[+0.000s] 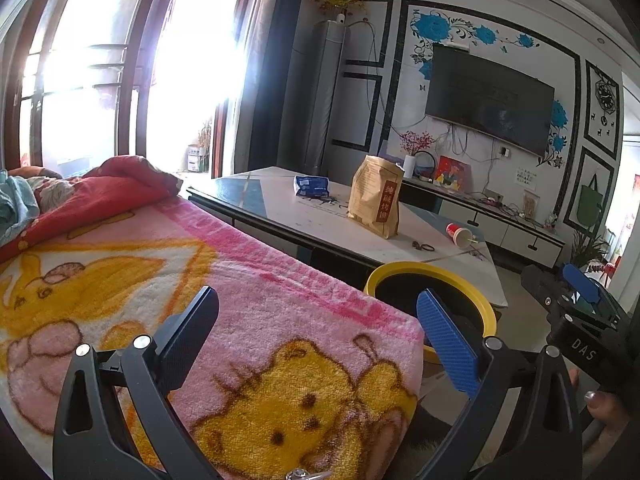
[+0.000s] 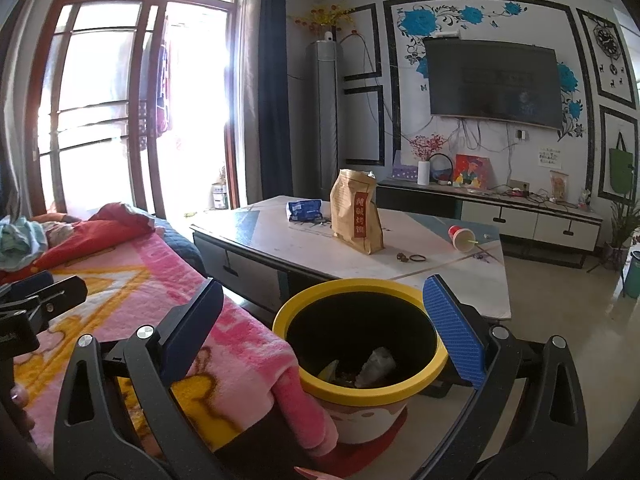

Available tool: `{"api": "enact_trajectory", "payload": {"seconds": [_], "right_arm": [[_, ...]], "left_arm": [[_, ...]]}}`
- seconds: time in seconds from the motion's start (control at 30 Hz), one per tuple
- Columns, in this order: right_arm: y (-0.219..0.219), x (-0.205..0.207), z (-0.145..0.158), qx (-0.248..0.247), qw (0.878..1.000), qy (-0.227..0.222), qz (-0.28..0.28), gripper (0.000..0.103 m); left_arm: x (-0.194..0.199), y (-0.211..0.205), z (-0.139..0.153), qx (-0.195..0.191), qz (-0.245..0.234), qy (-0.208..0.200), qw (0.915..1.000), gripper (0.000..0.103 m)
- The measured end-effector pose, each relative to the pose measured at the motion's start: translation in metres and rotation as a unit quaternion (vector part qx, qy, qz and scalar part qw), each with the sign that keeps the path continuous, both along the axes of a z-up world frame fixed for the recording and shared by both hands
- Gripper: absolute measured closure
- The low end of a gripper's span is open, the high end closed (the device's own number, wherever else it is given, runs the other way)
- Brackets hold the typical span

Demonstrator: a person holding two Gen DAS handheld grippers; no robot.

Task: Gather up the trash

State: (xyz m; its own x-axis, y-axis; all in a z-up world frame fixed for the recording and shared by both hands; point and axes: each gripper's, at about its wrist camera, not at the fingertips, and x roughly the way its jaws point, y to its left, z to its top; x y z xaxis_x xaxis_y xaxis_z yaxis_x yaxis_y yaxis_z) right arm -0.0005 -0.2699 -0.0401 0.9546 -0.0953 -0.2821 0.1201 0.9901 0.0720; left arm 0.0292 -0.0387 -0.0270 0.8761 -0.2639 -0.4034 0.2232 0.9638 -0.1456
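Right wrist view: the right gripper (image 2: 320, 326) hangs with jaws spread wide and empty over the yellow-rimmed bin (image 2: 360, 360), which is wedged between the blanket edge (image 2: 256, 344) at 9 o'clock and the table corner (image 2: 492, 300) at 1 o'clock. The paper bag (image 2: 356, 216), blue packet (image 2: 305, 210) and tipped red cup (image 2: 462, 237) lie on the table at 12. The left gripper (image 1: 318, 338) is likewise spread wide, empty, above the blanket.

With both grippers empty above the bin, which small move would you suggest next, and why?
Probably reach the right gripper forward toward the tipped red paper cup on the coffee table. Its jaws stand open and empty, the cup lies on its side near the table's closer edge, and the yellow-rimmed bin sits just below for the drop. The left gripper is open too.
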Motion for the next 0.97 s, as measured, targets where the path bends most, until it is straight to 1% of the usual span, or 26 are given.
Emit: {"api": "enact_trajectory", "payload": {"seconds": [0.33, 0.43, 0.5, 0.53, 0.6, 0.63, 0.7, 0.73, 0.77, 0.8, 0.83, 0.87, 0.9, 0.93, 0.97], "right_arm": [[-0.003, -0.002, 0.0, 0.005, 1.0, 0.005, 0.001, 0.011], [-0.001, 0.003, 0.003, 0.016, 1.0, 0.011, 0.008, 0.011], [0.003, 0.009, 0.007, 0.028, 0.999, 0.015, 0.02, 0.011], [0.009, 0.013, 0.01, 0.026, 0.999, 0.013, 0.028, 0.011], [0.032, 0.022, 0.017, 0.018, 0.997, 0.01, 0.072, 0.011], [0.046, 0.027, 0.02, 0.016, 0.995, 0.011, 0.099, 0.011], [0.09, 0.039, 0.027, 0.02, 0.984, 0.019, 0.175, 0.011], [0.117, 0.045, 0.03, 0.02, 0.975, 0.028, 0.218, 0.011], [0.138, 0.048, 0.032, 0.021, 0.968, 0.036, 0.249, 0.011], [0.176, 0.053, 0.034, 0.027, 0.952, 0.053, 0.301, 0.011], [0.212, 0.057, 0.034, 0.027, 0.934, 0.074, 0.349, 0.011], [0.251, 0.059, 0.033, 0.025, 0.912, 0.098, 0.397, 0.011], [0.283, 0.059, 0.03, 0.021, 0.893, 0.119, 0.434, 0.011], [0.316, 0.057, 0.026, 0.013, 0.873, 0.139, 0.468, 0.011], [0.361, 0.051, 0.017, -0.001, 0.842, 0.171, 0.512, 0.011]], "left_arm": [[0.001, 0.0, -0.001, -0.001, 0.001, 0.002, 1.0, 0.006], [0.002, 0.005, -0.003, -0.016, 0.002, 0.011, 0.9998, 0.006], [0.001, 0.014, -0.004, -0.027, 0.017, 0.017, 0.9993, 0.006], [0.001, 0.021, -0.005, -0.028, 0.027, 0.02, 0.999, 0.006], [-0.003, 0.038, -0.004, -0.031, 0.049, 0.024, 0.998, 0.006], [-0.007, 0.055, -0.004, -0.038, 0.071, 0.028, 0.9964, 0.006], [-0.014, 0.087, -0.004, -0.045, 0.113, 0.04, 0.9918, 0.006], [-0.019, 0.116, -0.005, -0.044, 0.155, 0.047, 0.9859, 0.006], [-0.024, 0.14, -0.007, -0.041, 0.19, 0.051, 0.9796, 0.006], [-0.033, 0.178, -0.01, -0.036, 0.247, 0.059, 0.9666, 0.006], [-0.039, 0.203, -0.011, -0.031, 0.286, 0.066, 0.9555, 0.006], [-0.048, 0.237, -0.014, -0.027, 0.336, 0.076, 0.9385, 0.006], [-0.06, 0.281, -0.02, -0.023, 0.394, 0.093, 0.914, 0.006], [-0.067, 0.307, -0.025, -0.023, 0.427, 0.112, 0.897, 0.006], [-0.077, 0.342, -0.033, -0.03, 0.463, 0.14, 0.8747, 0.006]]}}
